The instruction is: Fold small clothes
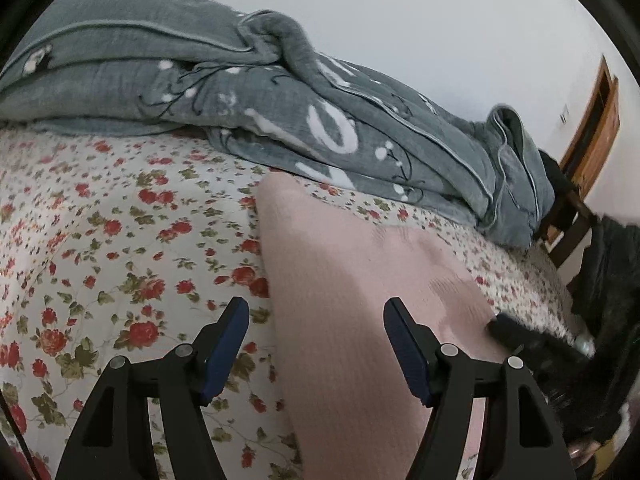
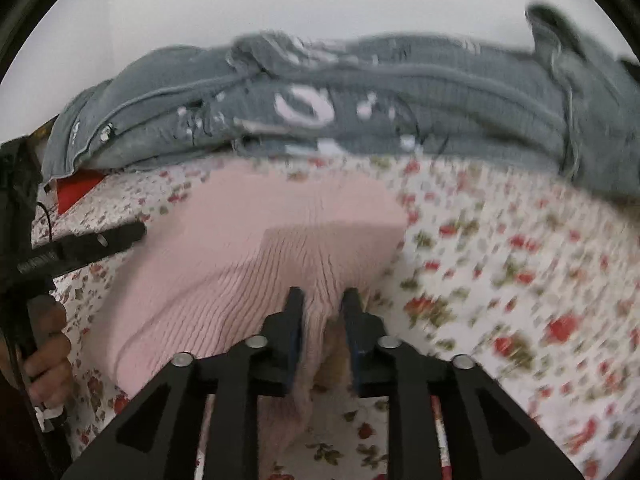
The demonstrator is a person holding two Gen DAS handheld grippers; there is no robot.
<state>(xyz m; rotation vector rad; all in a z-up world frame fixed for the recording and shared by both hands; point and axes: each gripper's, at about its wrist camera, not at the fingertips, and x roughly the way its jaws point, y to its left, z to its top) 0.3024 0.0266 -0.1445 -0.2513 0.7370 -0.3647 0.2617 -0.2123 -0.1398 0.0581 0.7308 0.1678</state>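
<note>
Left wrist view: the left tongs stand wide apart, holding nothing, poised low over the bed. The bed is covered by a white sheet printed with small red roses and green leaves. A pale pink ribbed knit garment lies flat on that sheet; its left edge runs between the two blue-padded fingers, so that the right finger is over the pink fabric and the left finger over the floral sheet. Whether the fingers touch the cloth cannot be told. Behind the garment, a grey quilted blanket with white pattern is heaped along the far side of the bed against a white wall. At the right edge the black tip of the right tongs rests at the garment's far side. A brown wooden door frame shows far right.

Right wrist view, blurred: the right tongs are clamped on a raised fold of the pink garment, the knit bunched between the nearly closed fingers and lifted off the floral sheet. The left tongs point at the garment's left edge, with the person's hand gripping the handle. The grey blanket lies behind.
</note>
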